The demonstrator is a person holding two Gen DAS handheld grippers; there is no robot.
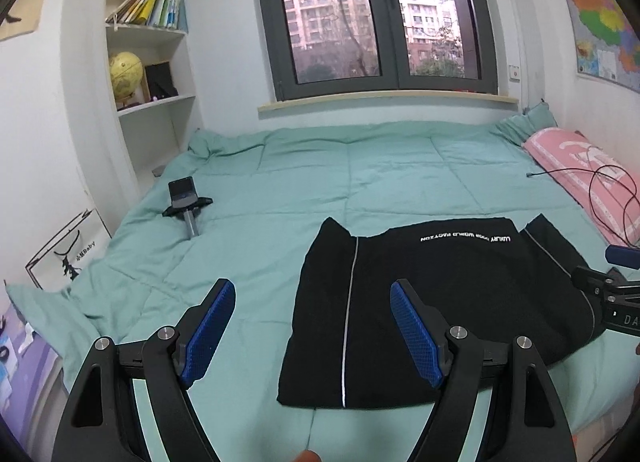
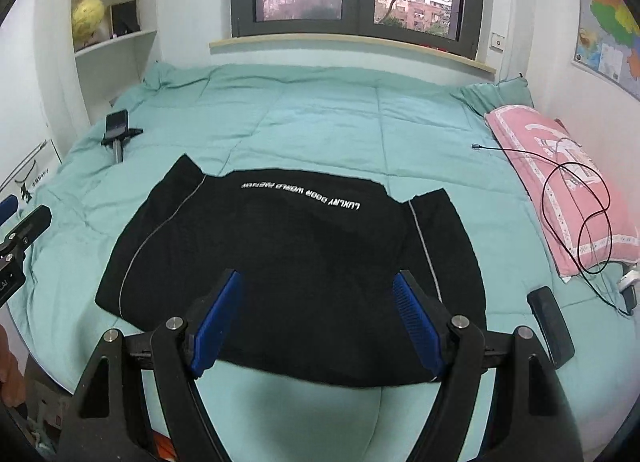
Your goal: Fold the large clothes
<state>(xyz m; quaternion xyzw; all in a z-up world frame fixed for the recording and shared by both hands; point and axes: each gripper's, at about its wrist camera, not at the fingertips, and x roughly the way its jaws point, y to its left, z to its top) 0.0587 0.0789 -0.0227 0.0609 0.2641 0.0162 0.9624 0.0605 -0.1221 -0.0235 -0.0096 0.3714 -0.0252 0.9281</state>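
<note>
Garment, black and partly folded, lies flat on the bed near its front edge, white lettering across its far part and a thin pale stripe down each side panel. Its 2 far corners stick out as short flaps.

The left tongs hang released above the bed, blue pads spread wide with nothing between them; the left pad sits over bare green quilt, the right one over the garment's near left part. The right tongs are likewise released and empty, both pads over the garment's near edge.

A phone on a small stand rests on the quilt at far left, well apart from the garment. A pink pillow lies along the right side with a black cable looped over it. A dark flat object lies on the quilt just right of the garment.
</note>
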